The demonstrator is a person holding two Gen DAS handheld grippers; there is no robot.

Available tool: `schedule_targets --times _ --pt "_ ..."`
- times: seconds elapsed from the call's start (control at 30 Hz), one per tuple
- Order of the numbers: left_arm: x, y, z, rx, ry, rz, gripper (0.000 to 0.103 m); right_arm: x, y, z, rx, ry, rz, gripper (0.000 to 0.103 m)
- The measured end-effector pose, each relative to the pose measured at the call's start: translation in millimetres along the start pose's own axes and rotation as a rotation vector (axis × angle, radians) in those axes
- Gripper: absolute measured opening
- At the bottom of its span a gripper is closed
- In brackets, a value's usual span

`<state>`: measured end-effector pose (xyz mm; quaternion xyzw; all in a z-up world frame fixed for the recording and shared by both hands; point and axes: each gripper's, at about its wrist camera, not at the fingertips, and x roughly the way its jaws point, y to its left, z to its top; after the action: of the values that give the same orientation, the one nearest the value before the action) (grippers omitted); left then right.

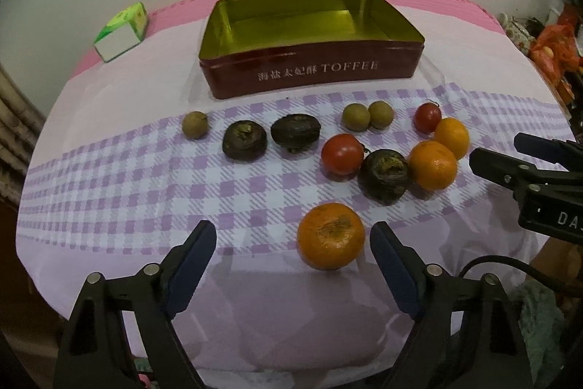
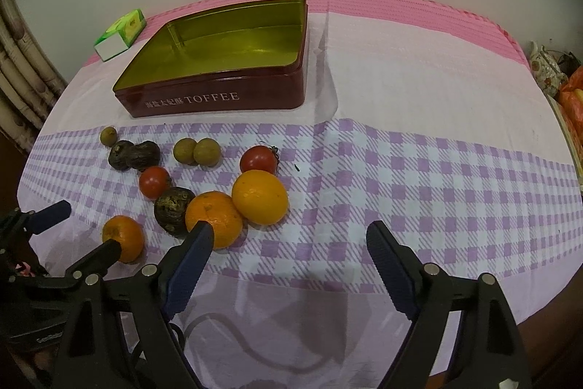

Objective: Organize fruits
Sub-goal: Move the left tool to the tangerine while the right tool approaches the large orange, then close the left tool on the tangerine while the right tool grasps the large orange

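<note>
An open red toffee tin [image 1: 313, 70] with a gold inside stands at the back of the table; it also shows in the right wrist view [image 2: 218, 97]. Several fruits lie in front of it: oranges, red tomatoes [image 1: 342, 154], dark wrinkled fruits [image 1: 245, 140] and small brown longans [image 1: 195, 124]. My left gripper [image 1: 293, 243] is open, with one orange [image 1: 331, 236] between its fingertips near the right finger. My right gripper [image 2: 289, 245] is open and empty, just right of two oranges [image 2: 259, 196].
A green and white small box [image 1: 122, 31] lies at the back left. The tablecloth [image 2: 419, 170] is checked purple and pink. Clutter with orange bags [image 1: 554, 50] stands beyond the table's right edge. A black cable [image 1: 510, 265] hangs at the right.
</note>
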<state>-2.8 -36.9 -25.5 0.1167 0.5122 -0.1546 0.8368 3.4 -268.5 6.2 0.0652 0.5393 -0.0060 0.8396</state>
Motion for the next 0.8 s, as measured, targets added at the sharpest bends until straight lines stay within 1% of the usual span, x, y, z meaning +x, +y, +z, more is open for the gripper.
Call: schedule_targets --times 0.07,0.1,0.37,0.53,0.73,0.8 --pt "4.3 0.4 1.2 -0.006 0.014 -0.009 0.078 0.1 -1.0 0.0 0.002 0.001 -0.002 0.084" --pt "5.9 0.6 2.1 -0.011 0.017 -0.023 0.078 0.2 -1.1 -0.1 0.004 0.003 -0.003 0.084" --pt "12.2 -4.7 2.8 0.016 0.020 -0.051 0.076 2.2 -5.8 1.1 0.015 0.012 -0.005 0.084" --pt "19.0 -13.4 3.1 0.045 0.032 -0.084 0.071 3.4 -5.8 1.7 0.019 0.015 -0.005 0.084" --pt "22.8 -21.3 5.5 0.074 0.034 -0.128 0.054 5.3 -8.1 1.2 0.025 0.019 -0.005 0.084" --pt "23.6 -23.6 6.3 0.080 0.035 -0.144 0.045 6.0 -9.1 1.4 0.027 0.021 -0.005 0.084"
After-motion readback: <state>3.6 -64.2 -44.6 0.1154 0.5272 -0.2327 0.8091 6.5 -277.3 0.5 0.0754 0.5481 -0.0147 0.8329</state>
